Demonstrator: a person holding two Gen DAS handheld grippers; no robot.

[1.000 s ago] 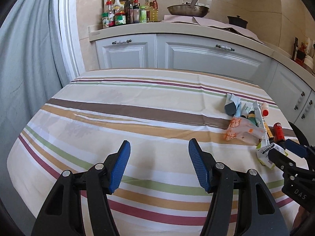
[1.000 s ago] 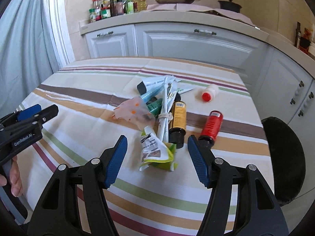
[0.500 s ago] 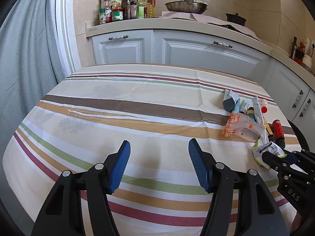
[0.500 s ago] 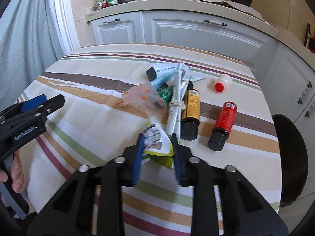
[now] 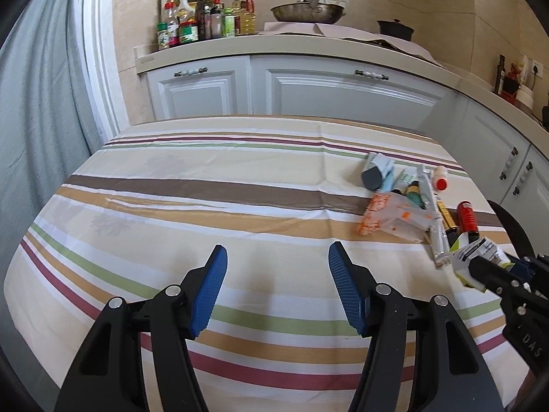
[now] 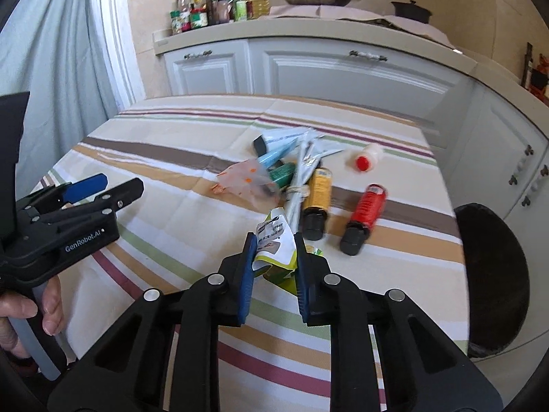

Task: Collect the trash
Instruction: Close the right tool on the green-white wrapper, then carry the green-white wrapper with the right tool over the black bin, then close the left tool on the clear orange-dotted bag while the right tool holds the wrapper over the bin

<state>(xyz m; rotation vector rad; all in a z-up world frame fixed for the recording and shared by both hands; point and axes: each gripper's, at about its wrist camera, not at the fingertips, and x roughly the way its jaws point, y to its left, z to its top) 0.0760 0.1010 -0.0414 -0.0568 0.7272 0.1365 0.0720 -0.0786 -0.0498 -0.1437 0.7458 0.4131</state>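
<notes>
We have the right hand-held gripper (image 6: 273, 267) clamped on the crumpled green-and-white carton (image 6: 276, 250), blue pads pressing it from both sides. The carton looks raised just above the striped desk (image 6: 178, 206), at the near edge of the trash pile, though we cannot tell for sure that its underside has cleared the cloth.

Take the yellow bottle (image 6: 317, 194) as our landmark. The carton sits just in front of it, toward us. Right of the yellow bottle lies the red bottle (image 6: 365, 211), close but apart. Left of it, touching, runs a bundle of white tubes (image 6: 302, 171), and further left the clear orange-spotted bag (image 6: 248, 182) covers part of a green tube (image 6: 283, 173). Beyond it, a small white bottle with a red cap (image 6: 365, 158) lies on its own.

Our left hand-held gripper (image 5: 277, 286) is spread wide and holds nothing, hovering over bare cloth well left of the pile. From its camera we see the carton (image 5: 475, 257) pinched in the right hand-held gripper (image 5: 497, 273).

So the step in hand, we judge, is the first pick: the carton is gripped and wants carrying off. A dark round shape (image 6: 490, 274) sits right of the desk, beyond the red bottle; it may be the bin, but we cannot tell. The next move calls for lifting the carton without snagging the tubes, then finding where it goes. The carton is soft and dented, so it could slip if the grip eases.
</notes>
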